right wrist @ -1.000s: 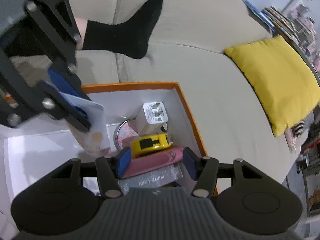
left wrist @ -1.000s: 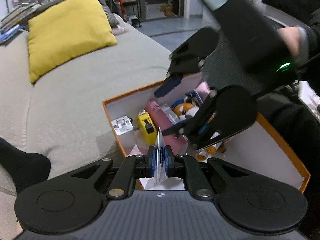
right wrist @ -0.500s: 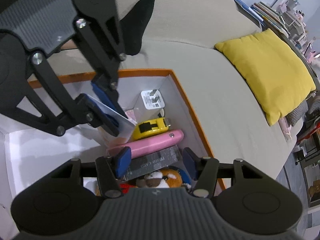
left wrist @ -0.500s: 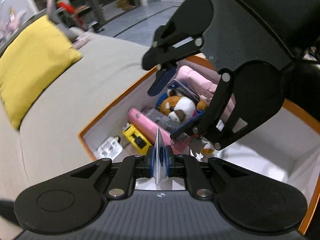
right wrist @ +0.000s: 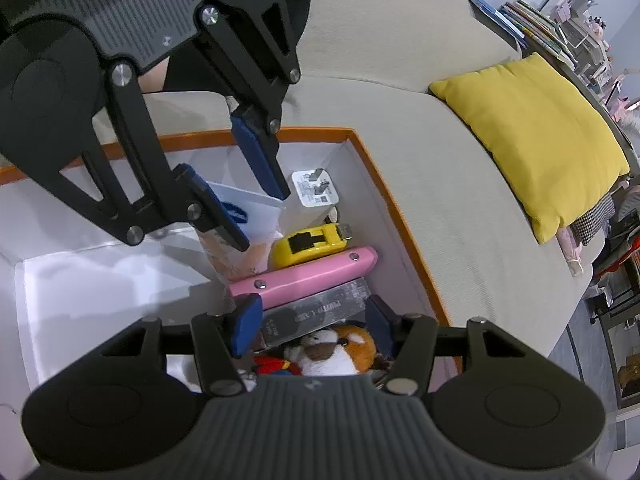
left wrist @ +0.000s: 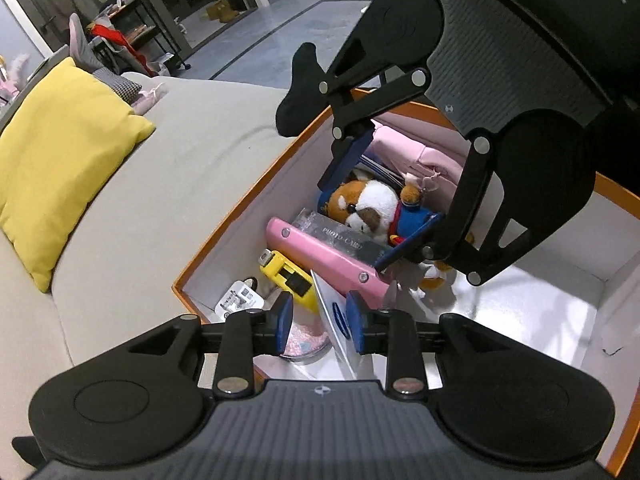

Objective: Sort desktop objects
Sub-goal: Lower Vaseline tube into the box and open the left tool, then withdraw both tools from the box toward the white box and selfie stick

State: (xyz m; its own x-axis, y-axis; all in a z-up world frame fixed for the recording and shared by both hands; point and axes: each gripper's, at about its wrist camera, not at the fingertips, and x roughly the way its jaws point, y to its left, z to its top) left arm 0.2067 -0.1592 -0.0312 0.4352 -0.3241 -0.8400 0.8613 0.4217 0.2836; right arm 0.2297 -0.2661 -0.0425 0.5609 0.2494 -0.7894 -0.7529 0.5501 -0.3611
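2 grippers are held over the orange box [left wrist: 240, 208]. A white card [left wrist: 334, 316] stands on edge between the opening jaws of the left gripper [left wrist: 319, 316], leaning on 1 pad. The right gripper [right wrist: 312, 324], jaws apart and empty, is poised above the plush dog [right wrist: 336, 350].

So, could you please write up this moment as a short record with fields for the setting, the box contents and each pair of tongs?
setting: orange-rimmed box on a beige sofa, yellow cushion nearby
box contents: white charger, yellow tape measure, pink case, photo card box, plush dog
left tongs: over the box, opening, white card leaning on one pad, no longer pinched
right tongs: open above the plush dog, holding nothing
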